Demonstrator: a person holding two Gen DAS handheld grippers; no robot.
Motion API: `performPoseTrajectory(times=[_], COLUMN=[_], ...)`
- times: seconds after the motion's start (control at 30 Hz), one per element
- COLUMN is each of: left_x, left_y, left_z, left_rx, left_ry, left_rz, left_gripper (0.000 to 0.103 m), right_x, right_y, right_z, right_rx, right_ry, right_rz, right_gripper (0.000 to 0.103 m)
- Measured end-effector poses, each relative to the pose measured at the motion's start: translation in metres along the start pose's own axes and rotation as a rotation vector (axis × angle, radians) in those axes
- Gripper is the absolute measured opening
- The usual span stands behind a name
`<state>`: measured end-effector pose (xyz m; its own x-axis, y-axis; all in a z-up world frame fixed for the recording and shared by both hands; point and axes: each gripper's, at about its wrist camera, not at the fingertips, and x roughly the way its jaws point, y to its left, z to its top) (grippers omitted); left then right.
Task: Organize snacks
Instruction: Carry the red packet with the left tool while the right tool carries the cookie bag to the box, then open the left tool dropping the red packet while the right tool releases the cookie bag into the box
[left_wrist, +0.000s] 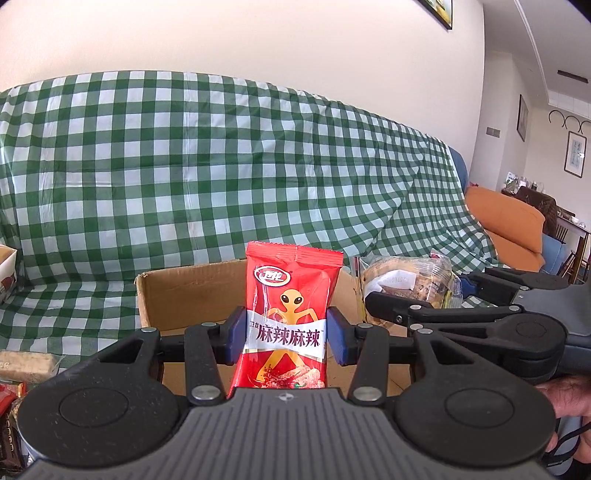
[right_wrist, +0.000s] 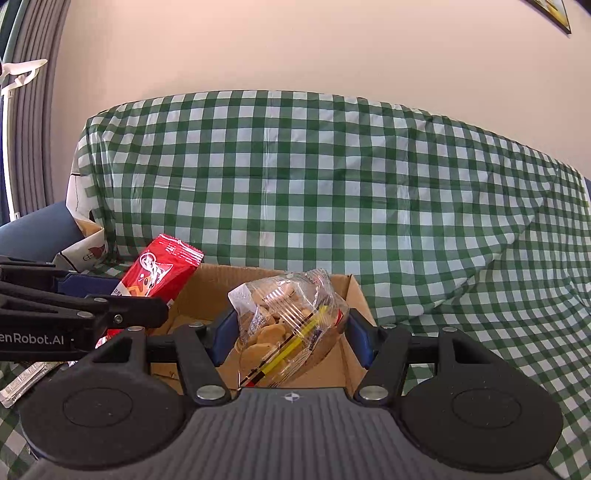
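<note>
Gripping a glossy red snack packet upright between its blue pads, the left gripper holds it over the open cardboard box, whose matt brown walls stand on the green-and-white checked cloth. Only the right wrist view shows the right gripper about half open yet closed on a crinkly clear bag of biscuits above the same box. Only the left view shows an orange cushion far right of the box and a person's hand.
</note>
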<state>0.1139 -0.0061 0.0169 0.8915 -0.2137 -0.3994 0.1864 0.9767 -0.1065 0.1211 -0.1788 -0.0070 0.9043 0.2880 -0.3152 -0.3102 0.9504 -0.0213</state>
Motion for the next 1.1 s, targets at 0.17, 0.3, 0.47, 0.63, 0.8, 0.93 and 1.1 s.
performPoseTrajectory(times=[0.17, 0.3, 0.47, 0.63, 0.8, 0.93, 1.1], left_x=[-0.003, -0.004, -0.005, -0.007, -0.009, -0.009, -0.009], left_y=[0.003, 0.003, 0.002, 0.002, 0.002, 0.002, 0.002], left_z=[-0.001, -0.001, -0.002, -0.001, -0.001, -0.001, 0.0], left_rx=[0.0, 0.002, 0.008, 0.006, 0.007, 0.003, 0.0], left_ry=[-0.005, -0.006, -0.007, -0.015, -0.019, -0.024, -0.027], left_rz=[-0.004, -0.006, -0.015, -0.025, -0.03, -0.031, -0.033], left_gripper=[0.05, 0.05, 0.05, 0.05, 0.05, 0.05, 0.05], right_x=[-0.001, -0.001, -0.001, -0.001, -0.001, -0.001, 0.001], right_y=[0.001, 0.002, 0.006, 0.008, 0.012, 0.011, 0.01], right_z=[0.0, -0.002, -0.002, -0.005, -0.007, -0.006, -0.006], right_rx=[-0.004, -0.01, -0.008, -0.009, -0.008, -0.01, -0.016], right_ry=[-0.001, -0.002, -0.001, -0.003, -0.003, -0.007, -0.007], right_rz=[-0.005, -0.011, -0.014, -0.014, -0.014, -0.015, -0.014], right_gripper=[0.064, 0.064, 0.064, 0.064, 0.064, 0.064, 0.064])
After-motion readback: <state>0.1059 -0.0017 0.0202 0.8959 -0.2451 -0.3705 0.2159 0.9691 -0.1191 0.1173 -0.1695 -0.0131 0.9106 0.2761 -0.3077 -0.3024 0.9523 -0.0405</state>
